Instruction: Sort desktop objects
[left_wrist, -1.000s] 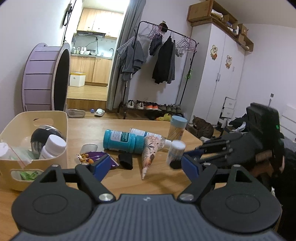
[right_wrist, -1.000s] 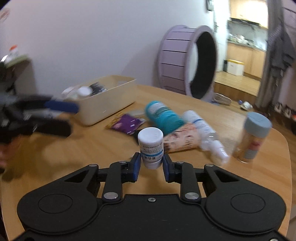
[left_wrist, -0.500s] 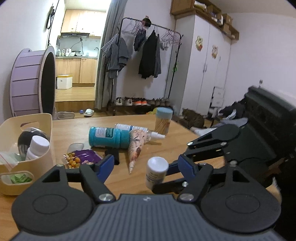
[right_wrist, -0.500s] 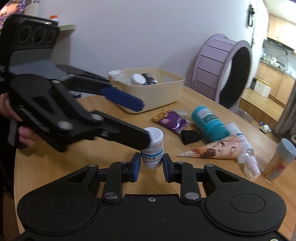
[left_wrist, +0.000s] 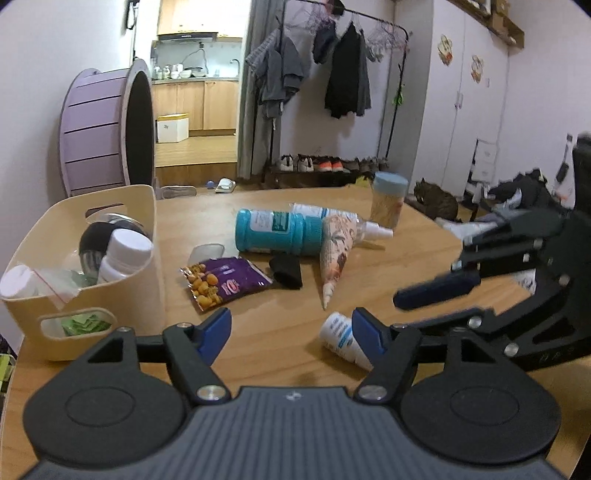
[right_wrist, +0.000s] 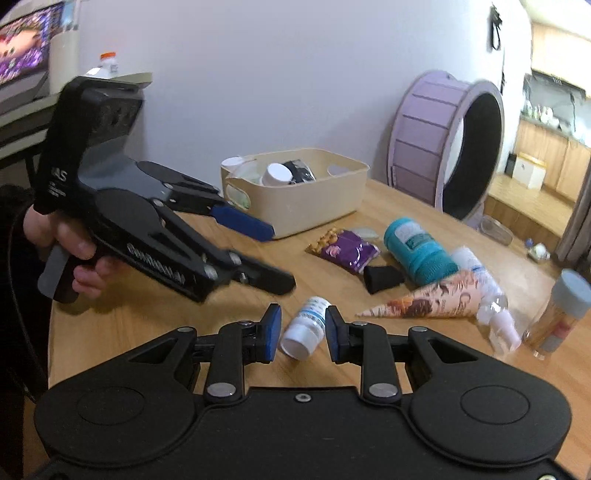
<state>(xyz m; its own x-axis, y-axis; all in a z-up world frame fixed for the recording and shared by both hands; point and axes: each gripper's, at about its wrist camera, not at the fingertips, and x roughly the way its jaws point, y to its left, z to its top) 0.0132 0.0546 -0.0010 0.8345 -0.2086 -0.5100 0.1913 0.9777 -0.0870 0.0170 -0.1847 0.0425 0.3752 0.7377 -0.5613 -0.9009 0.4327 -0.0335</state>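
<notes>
While the small white plastic pill bottle (right_wrist: 306, 326) is lying tipped on smooth wood table (right_wrist: 369, 295), right gripper (right_wrist: 301, 332) is sitting released around it; left gripper (left_wrist: 291, 334) gaping, bottle at 3 o'clock.

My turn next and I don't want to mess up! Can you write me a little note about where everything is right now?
Right tongs: open, with the small white bottle lying on its side on the table between them, not gripped.
Left tongs: open and empty.
Done: the beige basket already holds white-capped bottles, a dark round thing and a plastic bag.
Left on the table: the small white bottle, teal bottle, purple snack packet, patterned cone, spray bottle, blue-lidded jar, a small black piece.
</notes>
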